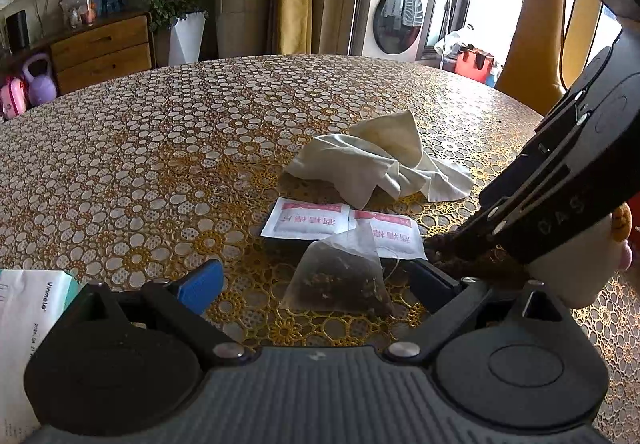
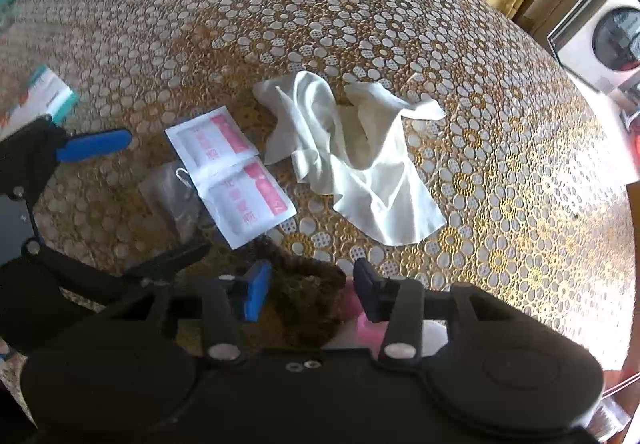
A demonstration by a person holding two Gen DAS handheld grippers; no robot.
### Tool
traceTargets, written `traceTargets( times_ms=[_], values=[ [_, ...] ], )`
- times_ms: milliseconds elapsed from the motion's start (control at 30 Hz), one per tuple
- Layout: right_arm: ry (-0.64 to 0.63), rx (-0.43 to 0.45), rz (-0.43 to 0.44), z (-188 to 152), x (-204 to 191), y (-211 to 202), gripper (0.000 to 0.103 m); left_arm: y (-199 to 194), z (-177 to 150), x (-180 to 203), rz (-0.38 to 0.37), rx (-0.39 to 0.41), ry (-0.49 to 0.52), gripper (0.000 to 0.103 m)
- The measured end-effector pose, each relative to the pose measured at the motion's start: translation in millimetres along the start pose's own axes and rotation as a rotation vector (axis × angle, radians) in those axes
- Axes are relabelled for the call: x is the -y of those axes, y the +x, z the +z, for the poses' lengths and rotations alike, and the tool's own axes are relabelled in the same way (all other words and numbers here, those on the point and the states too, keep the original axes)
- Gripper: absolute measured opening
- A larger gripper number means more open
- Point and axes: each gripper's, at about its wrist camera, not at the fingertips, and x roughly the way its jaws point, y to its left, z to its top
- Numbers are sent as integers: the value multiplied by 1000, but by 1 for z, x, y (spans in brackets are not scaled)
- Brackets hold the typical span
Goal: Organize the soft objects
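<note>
A mesh tea bag [image 1: 340, 280] lies on the table between the fingers of my open left gripper [image 1: 320, 278]; it is faint in the right wrist view [image 2: 172, 195]. Behind it lie two joined white-and-pink sachets [image 1: 308, 222] [image 2: 228, 167] and a crumpled white cloth [image 1: 380, 163] [image 2: 356, 159]. My right gripper [image 2: 308, 292] [image 1: 472, 244] straddles a doll's brown braided hair [image 2: 308, 300] with its jaws partly closed around it. The doll's pale head [image 1: 576, 268] lies at the right. My left gripper shows in the right wrist view [image 2: 132, 195].
A round table with a gold floral lace cover [image 1: 160, 147] [image 2: 500, 163] holds everything. A white and teal packet [image 1: 28, 308] [image 2: 44, 95] lies at the left. A dresser [image 1: 100, 47], a plant and a washing machine [image 1: 396, 19] stand beyond the far edge.
</note>
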Motion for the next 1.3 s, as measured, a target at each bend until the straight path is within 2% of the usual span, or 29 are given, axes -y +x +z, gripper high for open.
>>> traceTargets(
  times_ms=[133, 233, 367, 433, 500, 600, 700, 900, 1300],
  values=[
    [-23, 4, -31, 0, -5, 2, 38, 3, 0, -1, -3, -6, -24, 96],
    [-45, 7, -64, 0, -9, 4, 26, 2, 1, 0, 2, -2, -31, 86],
    [-47, 20, -87, -1, -10, 4, 12, 1, 1, -1, 25, 6, -28, 68],
    [-45, 34, -97, -3, -11, 2, 10, -1, 1, -3, 21, 6, -42, 58],
    [-38, 50, -96, -6, -11, -1, 9, -3, 2, -7, 16, 3, -67, 44],
    [-27, 78, -100, -10, -12, -7, 9, -5, 2, -9, 16, -1, -82, 33],
    [1, 120, -91, -15, -12, -17, 8, -7, 3, -10, 3, -7, -91, 26],
    [50, 224, -78, -29, -17, -40, 7, -15, 2, -13, -11, -1, -105, 17],
    [198, 440, -20, -70, -21, -109, 7, -58, 2, -19, -60, 25, -133, 17]
  ],
)
